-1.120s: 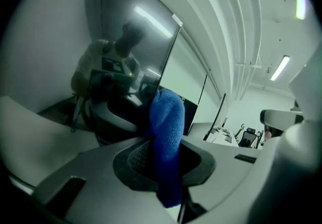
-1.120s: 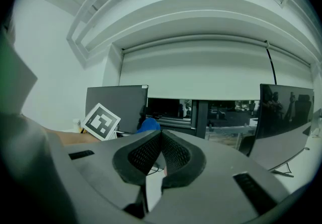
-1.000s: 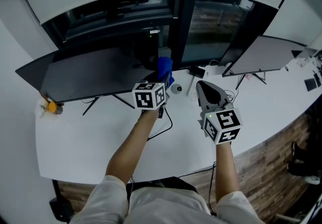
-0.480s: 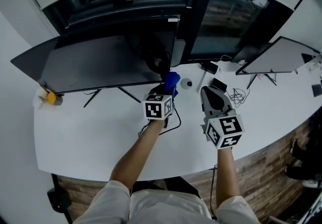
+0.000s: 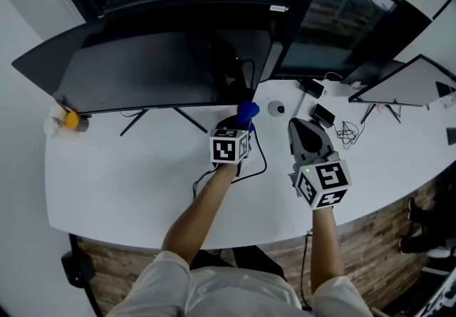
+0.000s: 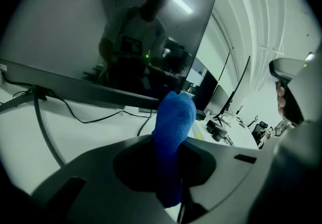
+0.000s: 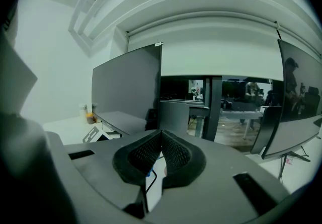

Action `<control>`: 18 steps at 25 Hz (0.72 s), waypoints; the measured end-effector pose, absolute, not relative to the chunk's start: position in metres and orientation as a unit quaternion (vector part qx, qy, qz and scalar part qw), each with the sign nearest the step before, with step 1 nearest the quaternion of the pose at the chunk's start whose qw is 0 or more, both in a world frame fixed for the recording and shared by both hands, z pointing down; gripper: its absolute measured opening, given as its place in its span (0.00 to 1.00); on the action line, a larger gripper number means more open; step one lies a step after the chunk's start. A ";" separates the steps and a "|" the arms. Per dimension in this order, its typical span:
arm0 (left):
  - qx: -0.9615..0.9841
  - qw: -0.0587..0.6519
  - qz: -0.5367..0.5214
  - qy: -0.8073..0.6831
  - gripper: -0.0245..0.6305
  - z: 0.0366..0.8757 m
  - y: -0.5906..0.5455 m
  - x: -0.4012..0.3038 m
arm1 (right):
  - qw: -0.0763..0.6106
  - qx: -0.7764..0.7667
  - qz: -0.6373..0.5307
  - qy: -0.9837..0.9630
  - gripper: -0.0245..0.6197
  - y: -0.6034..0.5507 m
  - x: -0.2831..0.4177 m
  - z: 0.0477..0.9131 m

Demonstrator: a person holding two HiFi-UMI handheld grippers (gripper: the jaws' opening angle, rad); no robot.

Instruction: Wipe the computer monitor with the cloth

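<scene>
The left gripper point(image 5: 237, 125) is clenched on a blue terry cloth point(image 6: 173, 127), which sticks up out of its jaws above the curved white desk point(image 5: 121, 187). The cloth sits just on the near side of the wide black computer monitor point(image 5: 142, 77), by its lower right corner and short of the screen. To the right, the right gripper point(image 7: 161, 142) hovers with its ribbed jaws pressed together on nothing; a thin black cable point(image 5: 258, 160) loops on the desk between the two, and a second, tilted monitor point(image 5: 406, 84) stands at the far right.
</scene>
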State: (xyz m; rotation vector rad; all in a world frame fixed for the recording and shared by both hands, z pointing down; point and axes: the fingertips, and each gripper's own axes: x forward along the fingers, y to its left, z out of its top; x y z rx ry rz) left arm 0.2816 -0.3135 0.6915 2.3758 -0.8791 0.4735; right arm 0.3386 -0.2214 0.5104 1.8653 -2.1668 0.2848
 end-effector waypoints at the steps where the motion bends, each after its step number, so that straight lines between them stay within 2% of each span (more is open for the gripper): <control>1: 0.882 0.276 0.181 -0.335 0.15 0.695 -0.317 0.274 | 0.135 0.641 0.098 -0.750 0.06 -0.224 0.334 0.512; 18: 0.842 0.286 0.155 -0.430 0.15 0.707 -0.369 0.117 | 0.151 0.588 0.097 -0.789 0.06 -0.265 0.225 0.530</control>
